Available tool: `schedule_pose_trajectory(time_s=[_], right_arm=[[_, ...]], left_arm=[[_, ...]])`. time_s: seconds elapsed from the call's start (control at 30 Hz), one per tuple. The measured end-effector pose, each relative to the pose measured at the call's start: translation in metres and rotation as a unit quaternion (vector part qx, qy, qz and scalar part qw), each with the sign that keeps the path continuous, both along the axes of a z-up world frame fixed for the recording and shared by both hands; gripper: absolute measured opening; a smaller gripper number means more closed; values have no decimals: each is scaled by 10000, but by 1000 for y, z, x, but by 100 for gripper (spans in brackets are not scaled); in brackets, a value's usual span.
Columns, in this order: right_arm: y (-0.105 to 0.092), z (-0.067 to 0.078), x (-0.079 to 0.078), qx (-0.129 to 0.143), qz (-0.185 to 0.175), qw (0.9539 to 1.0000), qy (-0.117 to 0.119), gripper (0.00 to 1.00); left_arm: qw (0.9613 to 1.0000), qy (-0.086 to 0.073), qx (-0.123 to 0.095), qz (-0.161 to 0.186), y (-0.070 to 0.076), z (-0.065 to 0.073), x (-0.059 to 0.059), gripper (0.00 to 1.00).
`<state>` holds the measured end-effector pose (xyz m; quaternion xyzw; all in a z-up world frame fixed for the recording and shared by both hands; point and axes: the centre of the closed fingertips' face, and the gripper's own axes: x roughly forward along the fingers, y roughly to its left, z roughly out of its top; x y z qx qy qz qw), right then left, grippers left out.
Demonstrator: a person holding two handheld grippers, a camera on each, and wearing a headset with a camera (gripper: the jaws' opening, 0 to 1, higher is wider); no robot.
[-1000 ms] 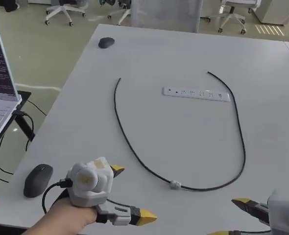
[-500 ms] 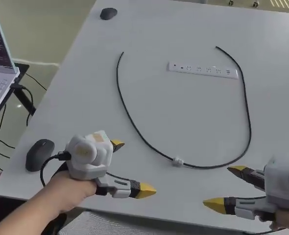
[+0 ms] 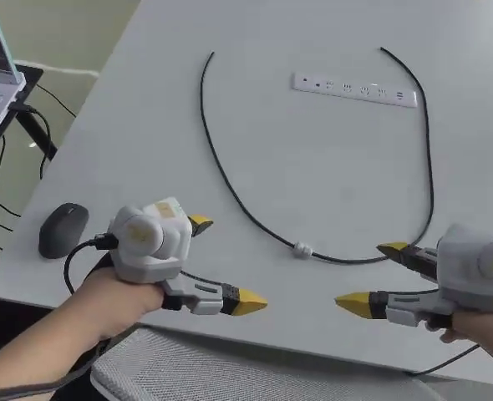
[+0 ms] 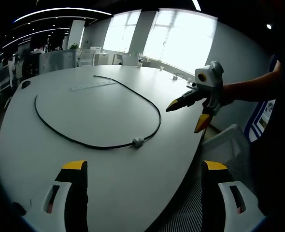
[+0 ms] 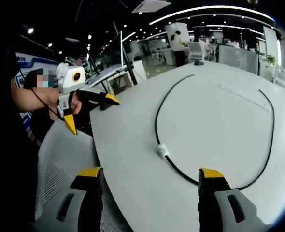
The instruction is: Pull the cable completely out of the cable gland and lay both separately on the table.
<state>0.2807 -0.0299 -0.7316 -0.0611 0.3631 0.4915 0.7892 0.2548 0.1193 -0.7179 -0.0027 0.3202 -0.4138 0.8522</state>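
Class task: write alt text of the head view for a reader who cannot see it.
A black cable lies in a U-shaped loop on a white table, a white cable gland at its near bend. The left tool and right tool, both open, hover near it.

Bare table (image 3: 330, 184) lies between left gripper (image 3: 228, 261), right gripper (image 3: 369, 275) and cable gland (image 3: 302, 249); power strip (image 3: 354, 88) lies well beyond; mouse (image 3: 63, 230) sits far left.

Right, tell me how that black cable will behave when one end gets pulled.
The cable lies in a wide loop on the table, so it is probably floppy and will drag rather than lift whole. It looks thin, so likely light. The small cable gland may slide along unless held.
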Motion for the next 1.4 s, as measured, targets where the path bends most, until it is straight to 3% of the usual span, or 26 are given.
schedule_pose_trajectory(time_s=[0.47, 0.57, 1.1, 1.4], right_arm=[[15, -18, 21, -265, 289, 9992, 4, 70], [20, -24, 26, -313, 295, 9991, 65, 71], [45, -45, 32, -553, 767, 9953, 224, 54], [49, -59, 39, -720, 902, 9930, 238, 46]], left_arm=[[9999, 102, 57, -45, -4, -10, -5, 97], [10000, 22, 35, 23, -1, -6, -1, 95], [9996, 213, 147, -135, -3, -18, -3, 96], [9994, 285, 142, -166, -3, -24, -4, 95]])
